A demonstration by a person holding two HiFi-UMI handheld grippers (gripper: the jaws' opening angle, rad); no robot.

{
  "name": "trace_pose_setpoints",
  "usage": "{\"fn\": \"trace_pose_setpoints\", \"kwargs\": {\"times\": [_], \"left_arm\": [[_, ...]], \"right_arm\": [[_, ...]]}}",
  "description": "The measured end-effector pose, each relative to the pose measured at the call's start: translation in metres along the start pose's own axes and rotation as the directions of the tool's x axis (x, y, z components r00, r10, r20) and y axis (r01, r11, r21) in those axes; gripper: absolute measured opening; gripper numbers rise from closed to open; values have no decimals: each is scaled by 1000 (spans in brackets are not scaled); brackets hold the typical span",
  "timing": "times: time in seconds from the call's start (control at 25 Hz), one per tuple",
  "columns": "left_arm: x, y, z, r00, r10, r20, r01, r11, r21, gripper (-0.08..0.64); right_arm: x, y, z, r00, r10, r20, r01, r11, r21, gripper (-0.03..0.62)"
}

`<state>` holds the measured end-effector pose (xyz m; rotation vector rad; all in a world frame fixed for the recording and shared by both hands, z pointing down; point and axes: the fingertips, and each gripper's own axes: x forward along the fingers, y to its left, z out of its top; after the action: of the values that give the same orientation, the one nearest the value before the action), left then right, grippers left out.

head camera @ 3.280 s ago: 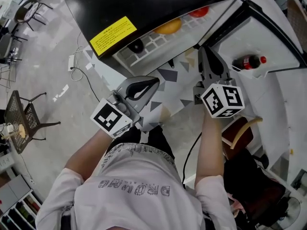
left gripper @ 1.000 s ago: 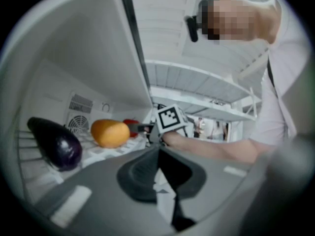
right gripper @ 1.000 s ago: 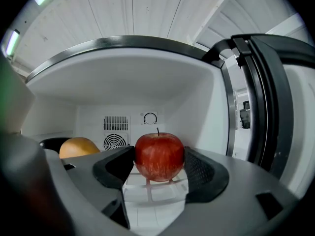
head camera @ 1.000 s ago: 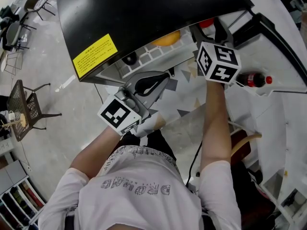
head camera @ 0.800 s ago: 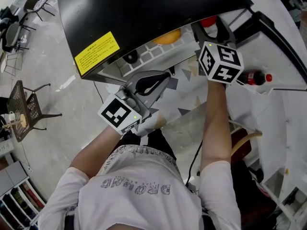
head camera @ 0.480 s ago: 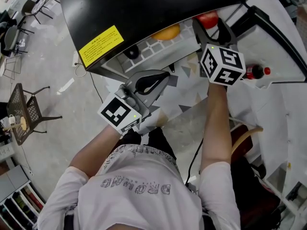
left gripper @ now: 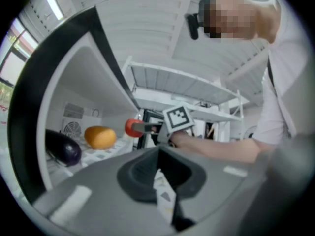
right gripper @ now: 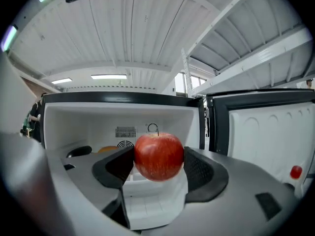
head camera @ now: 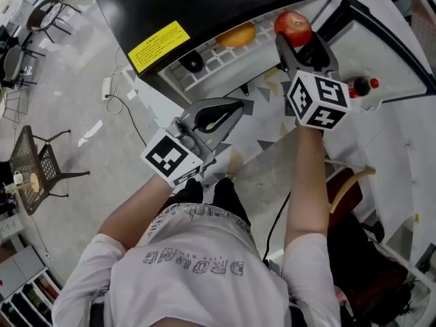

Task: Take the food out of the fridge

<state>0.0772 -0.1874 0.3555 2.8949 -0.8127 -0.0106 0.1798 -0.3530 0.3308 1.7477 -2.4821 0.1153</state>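
Note:
The open fridge (head camera: 204, 2) has a black top and a white grid shelf (head camera: 221, 58). My right gripper (head camera: 298, 38) is shut on a red apple (head camera: 293, 27), held just off the shelf's right end. In the right gripper view the apple (right gripper: 158, 156) sits squeezed between both pads. An orange (head camera: 238, 35) and a dark eggplant (head camera: 193, 62) lie on the shelf. My left gripper (head camera: 236, 103) hangs shut and holds nothing, below the shelf's front edge. The left gripper view shows the eggplant (left gripper: 64, 149), the orange (left gripper: 100, 136) and the held apple (left gripper: 132, 127).
The fridge door (head camera: 402, 60) stands open at the right with a cola bottle (head camera: 359, 86) in its rack. A yellow label (head camera: 162, 45) is on the fridge top. A wire chair (head camera: 34, 172) stands far left; a wooden chair (head camera: 344, 182) is at my right.
My right gripper reached into the fridge, closed on the apple and has drawn back towards me with it. The left gripper has barely moved.

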Motion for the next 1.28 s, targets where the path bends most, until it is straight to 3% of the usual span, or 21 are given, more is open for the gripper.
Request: {"fn": "trace_pose_setpoints", "kwargs": {"times": [1.28], "left_arm": [[-68,-20,16,991,-135,20,134,991,29,8]], "right_arm": [[-122,78,5,997,-83,2,83,996,-13,296]]}}
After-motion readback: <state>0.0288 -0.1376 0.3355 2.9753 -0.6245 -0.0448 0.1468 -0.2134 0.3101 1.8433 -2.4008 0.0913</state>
